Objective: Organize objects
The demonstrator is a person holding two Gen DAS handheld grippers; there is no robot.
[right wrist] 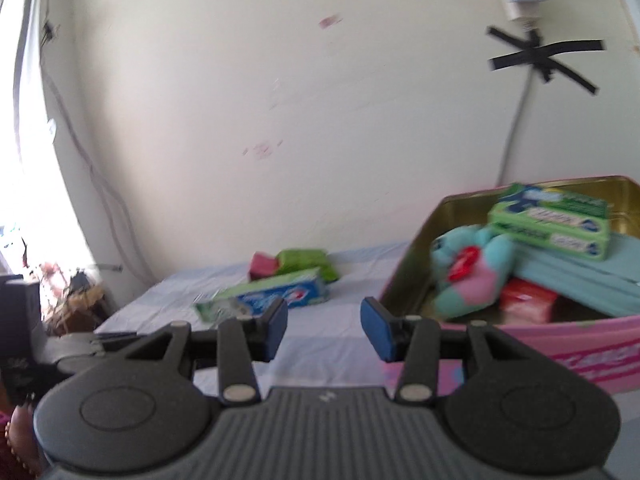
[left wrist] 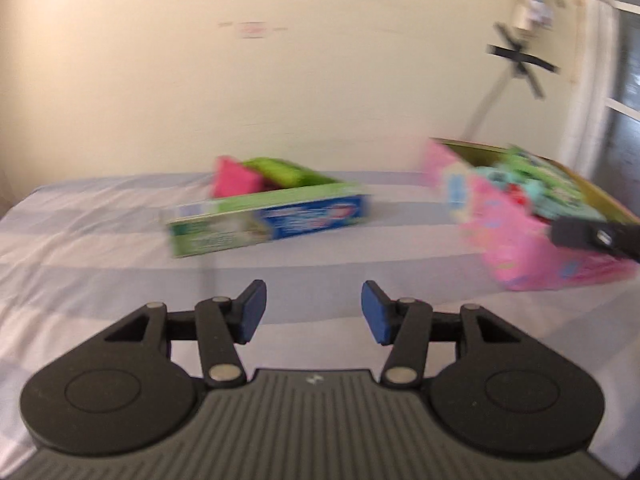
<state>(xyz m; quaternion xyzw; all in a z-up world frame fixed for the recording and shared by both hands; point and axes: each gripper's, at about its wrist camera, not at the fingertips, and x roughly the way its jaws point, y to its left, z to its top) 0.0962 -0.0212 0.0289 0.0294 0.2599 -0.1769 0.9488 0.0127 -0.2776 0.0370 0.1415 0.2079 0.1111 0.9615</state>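
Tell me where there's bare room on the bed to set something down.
The striped sheet lies bare in front of the toothpaste box, and between that box and the pink tin. It is crowded behind the toothpaste box, where a pink item and a green pack sit close. The tin is crowded too, with a plush toy and green boxes.

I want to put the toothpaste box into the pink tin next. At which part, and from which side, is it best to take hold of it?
Grip the toothpaste box near the middle of its length, across its narrow width, coming from above. It lies flat on the striped cloth, so its long side faces are free. The open left tool seems nearer to it; the pink tin stands to the right.
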